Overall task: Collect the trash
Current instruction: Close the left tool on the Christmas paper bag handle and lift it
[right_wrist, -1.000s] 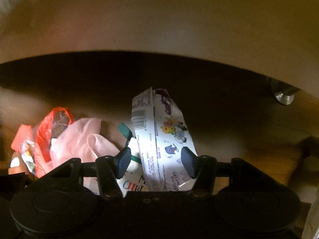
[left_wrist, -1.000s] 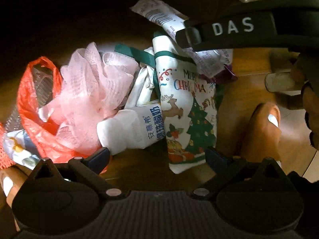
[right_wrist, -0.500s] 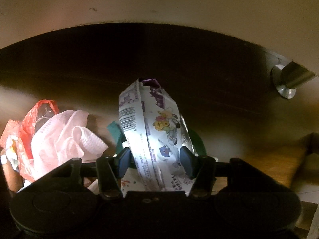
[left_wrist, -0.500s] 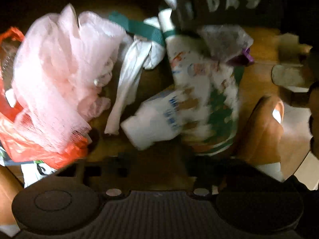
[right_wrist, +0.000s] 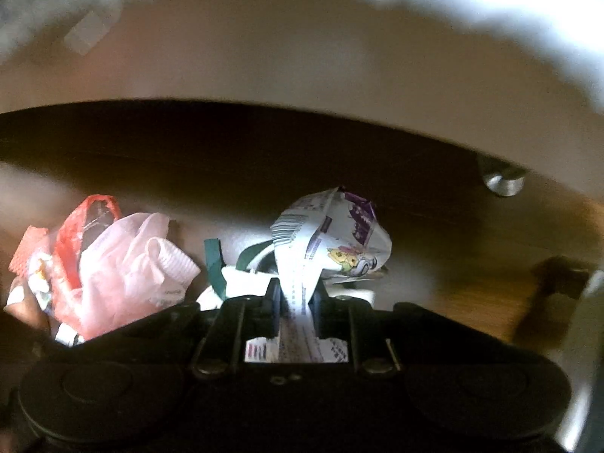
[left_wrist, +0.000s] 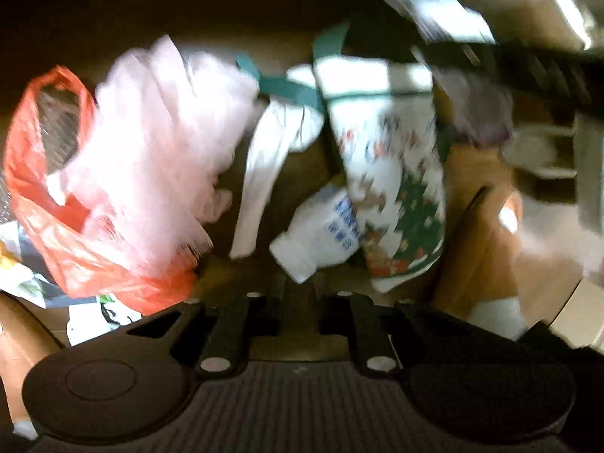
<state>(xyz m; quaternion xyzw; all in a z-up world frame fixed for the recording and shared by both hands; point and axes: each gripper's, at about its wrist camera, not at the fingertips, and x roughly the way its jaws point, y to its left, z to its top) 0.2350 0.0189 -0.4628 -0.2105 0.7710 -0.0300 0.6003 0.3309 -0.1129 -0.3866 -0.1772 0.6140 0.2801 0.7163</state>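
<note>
Now right gripper (right_wrist: pixel 296 294) fingers pinch the upright wrapper (right_wrist: pixel 332 241); left gripper (left_wrist: pixel 298 283) fingers grip the bottle (left_wrist: pixel 321 234) neck.

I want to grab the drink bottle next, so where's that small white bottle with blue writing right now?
In the left wrist view, the white bottle lies on the floor just ahead of the left gripper, its base against the Christmas bag.

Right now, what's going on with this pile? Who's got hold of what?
A person with two handheld grippers is picking trash off a wooden floor. The right gripper is shut on a printed snack wrapper, pinching it crumpled. The left gripper looks closed around the neck of a small white bottle, though the view is blurred. A pink mesh puff, a red plastic bag and a Christmas bag lie uncollected.
</note>
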